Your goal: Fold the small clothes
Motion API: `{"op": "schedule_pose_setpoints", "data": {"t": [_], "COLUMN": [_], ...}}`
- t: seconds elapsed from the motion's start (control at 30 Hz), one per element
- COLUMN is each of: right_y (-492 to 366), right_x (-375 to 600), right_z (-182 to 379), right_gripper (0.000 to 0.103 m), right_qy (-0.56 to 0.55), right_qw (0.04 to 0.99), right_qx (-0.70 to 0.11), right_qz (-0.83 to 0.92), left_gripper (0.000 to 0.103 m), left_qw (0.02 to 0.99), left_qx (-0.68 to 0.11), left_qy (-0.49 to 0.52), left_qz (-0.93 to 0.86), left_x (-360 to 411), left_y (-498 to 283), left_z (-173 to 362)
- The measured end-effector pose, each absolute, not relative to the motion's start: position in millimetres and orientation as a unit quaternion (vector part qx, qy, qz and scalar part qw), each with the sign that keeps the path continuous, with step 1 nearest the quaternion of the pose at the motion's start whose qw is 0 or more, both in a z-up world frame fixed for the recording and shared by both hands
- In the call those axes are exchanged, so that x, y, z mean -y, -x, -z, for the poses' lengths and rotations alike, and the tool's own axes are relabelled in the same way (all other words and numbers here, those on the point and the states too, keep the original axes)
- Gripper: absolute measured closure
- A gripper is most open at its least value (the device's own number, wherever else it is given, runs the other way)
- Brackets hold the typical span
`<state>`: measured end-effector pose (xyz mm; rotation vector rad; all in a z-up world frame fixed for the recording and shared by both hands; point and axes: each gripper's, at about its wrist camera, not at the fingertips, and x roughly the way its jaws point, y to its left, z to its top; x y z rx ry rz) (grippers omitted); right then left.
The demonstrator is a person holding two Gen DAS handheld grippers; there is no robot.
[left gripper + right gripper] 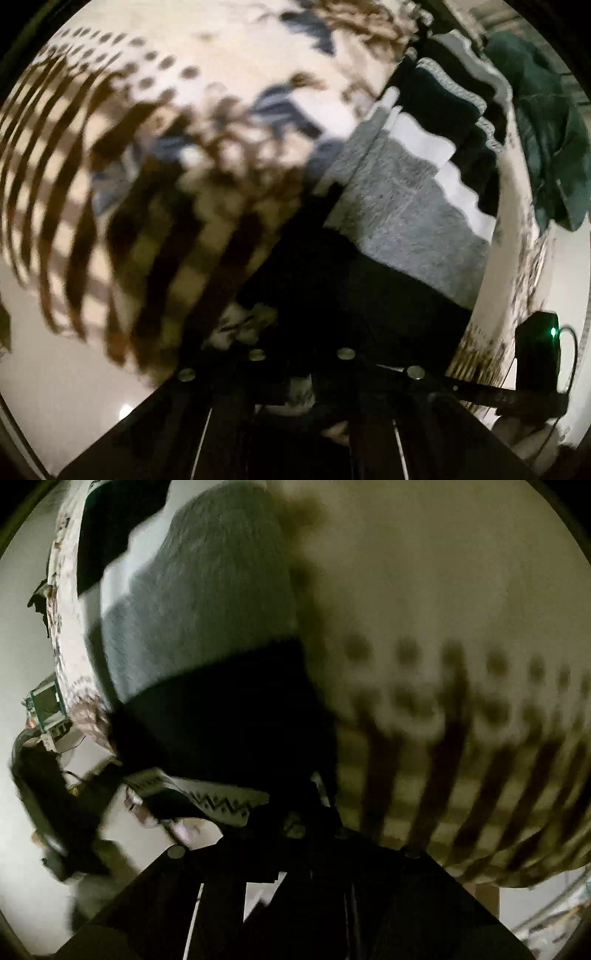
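Observation:
A small garment with grey, white and black bands (402, 192) lies on a patterned bedsheet (207, 92). Its black part reaches down to my left gripper (303, 332), whose fingers are dark and buried in the black cloth. In the right wrist view the same garment (207, 602) fills the left centre, and its black band runs into my right gripper (306, 812). Both grippers look closed on the black edge, though the tips are hidden in shadow and blur.
A dark green garment (546, 140) lies at the far right of the bed. A black box with a green light (539, 347) and cable stands by the bed's edge. The other gripper and hand (55, 805) show at the left.

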<state>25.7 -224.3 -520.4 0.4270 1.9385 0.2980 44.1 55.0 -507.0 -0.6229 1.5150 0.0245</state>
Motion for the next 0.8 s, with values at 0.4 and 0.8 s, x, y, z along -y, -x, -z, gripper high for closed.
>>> {"op": "schedule_pose_setpoints", "data": {"t": [0.4, 0.8], "right_y": [-126, -399], "right_x": [283, 296], "right_z": [444, 426], "right_gripper": [0.039, 0.039], "right_qy": [-0.262, -0.287], "right_qw": [0.642, 0.730], "right_qx": [-0.713, -0.618], "right_qz": [-0.106, -0.048], "left_gripper": [0.060, 0.074], "left_qw": [0.753, 0.776], "left_qx": [-0.593, -0.569], "left_qy": [0.276, 0.214], "left_qz": [0.072, 0.165], "left_x": [-80, -22], "left_y": [-243, -488], "left_z": [445, 468]}}
